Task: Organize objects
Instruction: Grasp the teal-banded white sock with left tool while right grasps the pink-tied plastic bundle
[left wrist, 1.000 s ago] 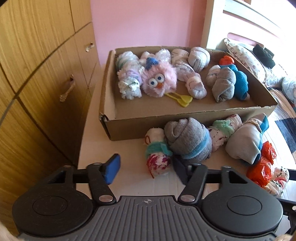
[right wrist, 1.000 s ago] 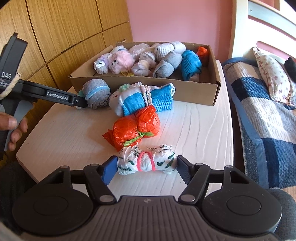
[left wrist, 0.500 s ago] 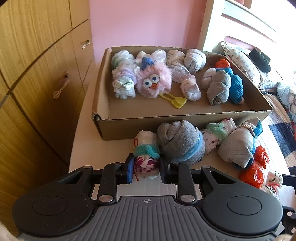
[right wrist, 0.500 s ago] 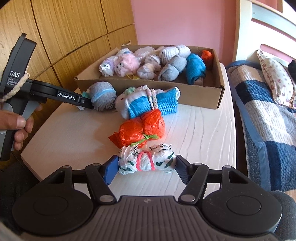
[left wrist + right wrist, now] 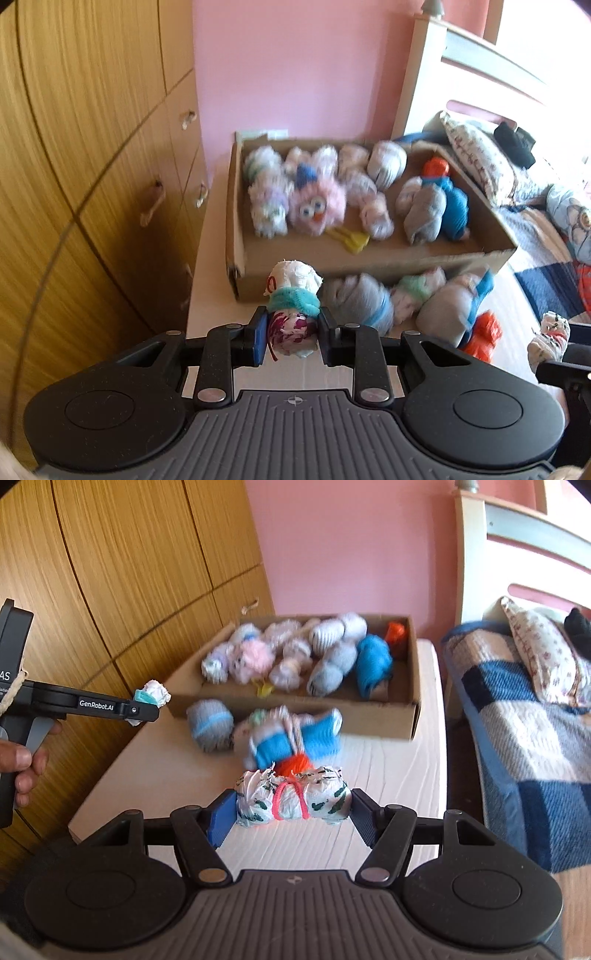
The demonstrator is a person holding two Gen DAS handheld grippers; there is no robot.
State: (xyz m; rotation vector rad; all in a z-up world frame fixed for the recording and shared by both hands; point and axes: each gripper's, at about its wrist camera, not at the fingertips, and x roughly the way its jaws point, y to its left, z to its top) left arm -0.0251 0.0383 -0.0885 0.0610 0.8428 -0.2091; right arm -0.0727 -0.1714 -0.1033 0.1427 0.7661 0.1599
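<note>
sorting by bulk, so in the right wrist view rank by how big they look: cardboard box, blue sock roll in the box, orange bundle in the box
1. cardboard box, by far the largest
2. blue sock roll
3. orange bundle, smallest, though it sits farthest back and is partly hidden.

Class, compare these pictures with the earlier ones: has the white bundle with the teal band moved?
Yes. The teal-banded bundle has gone up off the table, clamped in the left gripper, in the right wrist view.

Pink wall at back, wooden wardrobe w/ curved panels on left. Pale table in middle, bed on right w/ blue-check blanket, floral pillow, daylight pouring in.
</note>
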